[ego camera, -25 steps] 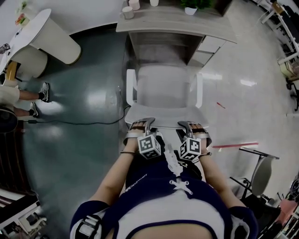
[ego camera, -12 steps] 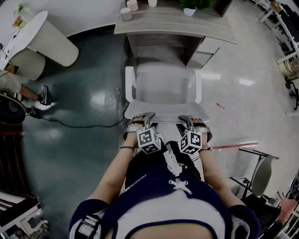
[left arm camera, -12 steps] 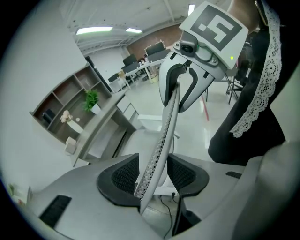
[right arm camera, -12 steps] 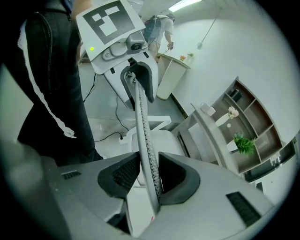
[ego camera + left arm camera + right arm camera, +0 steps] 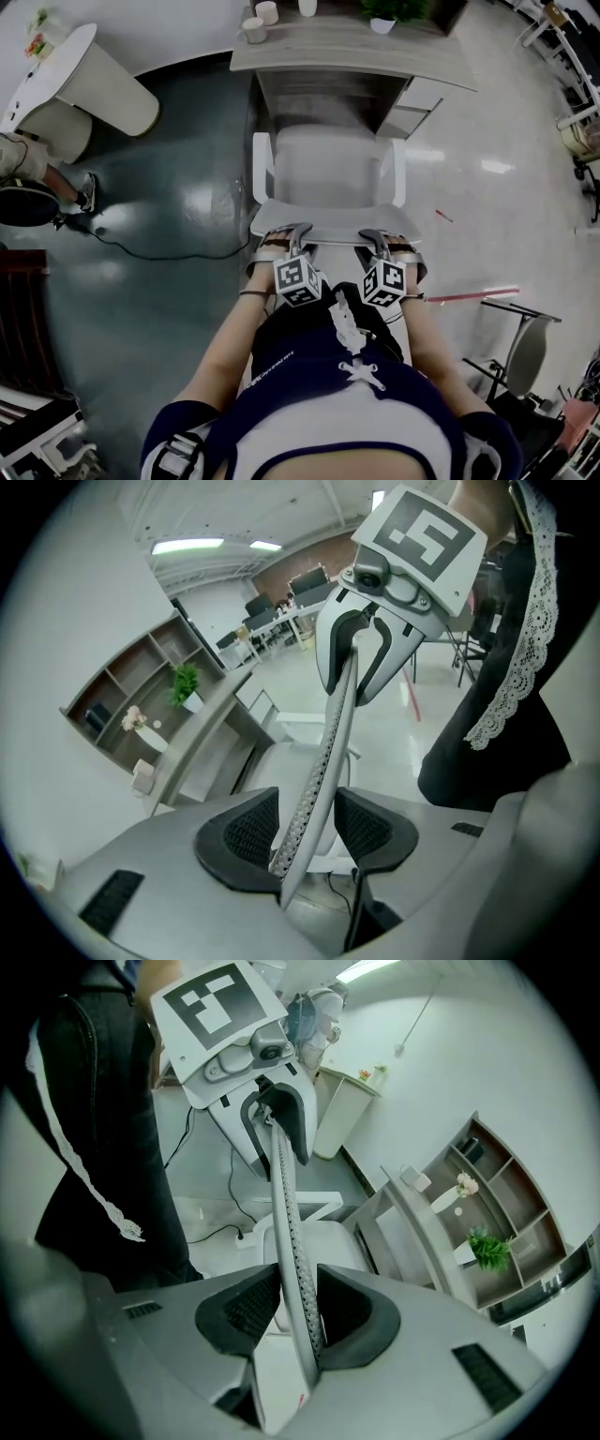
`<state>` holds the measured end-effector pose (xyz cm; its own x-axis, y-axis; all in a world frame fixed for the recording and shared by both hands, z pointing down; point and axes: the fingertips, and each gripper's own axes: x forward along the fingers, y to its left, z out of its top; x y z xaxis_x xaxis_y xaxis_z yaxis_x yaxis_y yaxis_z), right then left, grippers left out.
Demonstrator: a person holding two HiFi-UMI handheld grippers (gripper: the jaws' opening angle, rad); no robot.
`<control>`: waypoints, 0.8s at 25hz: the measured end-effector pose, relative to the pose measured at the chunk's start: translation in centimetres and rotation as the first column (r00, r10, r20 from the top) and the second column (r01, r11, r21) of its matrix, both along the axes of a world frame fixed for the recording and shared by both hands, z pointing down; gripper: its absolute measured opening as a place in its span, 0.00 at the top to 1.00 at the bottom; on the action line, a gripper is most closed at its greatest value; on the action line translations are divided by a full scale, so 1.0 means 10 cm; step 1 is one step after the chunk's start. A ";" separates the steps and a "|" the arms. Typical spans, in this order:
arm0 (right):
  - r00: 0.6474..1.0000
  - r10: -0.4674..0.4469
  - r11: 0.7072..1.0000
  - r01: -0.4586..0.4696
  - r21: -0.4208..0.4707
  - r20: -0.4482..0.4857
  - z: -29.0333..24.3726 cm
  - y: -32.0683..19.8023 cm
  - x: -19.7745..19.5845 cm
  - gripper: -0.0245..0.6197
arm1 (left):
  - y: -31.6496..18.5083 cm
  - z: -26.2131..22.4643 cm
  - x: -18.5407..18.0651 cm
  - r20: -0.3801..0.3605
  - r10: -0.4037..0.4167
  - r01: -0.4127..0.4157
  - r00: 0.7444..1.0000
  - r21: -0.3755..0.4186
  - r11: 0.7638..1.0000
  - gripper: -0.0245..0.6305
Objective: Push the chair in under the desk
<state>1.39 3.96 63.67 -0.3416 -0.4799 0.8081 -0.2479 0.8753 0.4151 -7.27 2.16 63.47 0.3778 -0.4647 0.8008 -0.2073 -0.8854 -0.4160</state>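
The white chair (image 5: 328, 173), smooth and rounded at the seat, stands mid-frame just below the flat pale-grey surface (image 5: 347, 47) at top centre. Its thin, perforated mesh backrest (image 5: 323, 752) runs between the black ribbed fingers (image 5: 246, 832) of the left gripper (image 5: 305, 829) and of the right gripper (image 5: 295, 1312). Both sets stand spread wide, with gaps beside the mesh.

The white office chair (image 5: 330, 178) stands upright with an armrest on each side, facing the pale wood-topped desk (image 5: 347, 47). Its seat front is at the desk's knee opening. Its thin perforated backrest (image 5: 323, 761) is still outside the desk.
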 end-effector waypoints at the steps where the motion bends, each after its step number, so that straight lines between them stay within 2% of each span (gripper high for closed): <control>1: 1.000 0.002 1.000 -0.002 0.001 -0.001 0.00 -0.01 0.00 0.79 | -0.01 0.00 0.00 -0.002 0.003 -0.003 1.000 -0.002 1.000 0.67; 20: 1.000 0.027 1.000 -0.027 -0.002 0.000 -0.01 -0.21 -0.03 0.79 | -0.24 -0.01 -0.03 -0.018 0.013 -0.013 1.000 -0.001 1.000 0.67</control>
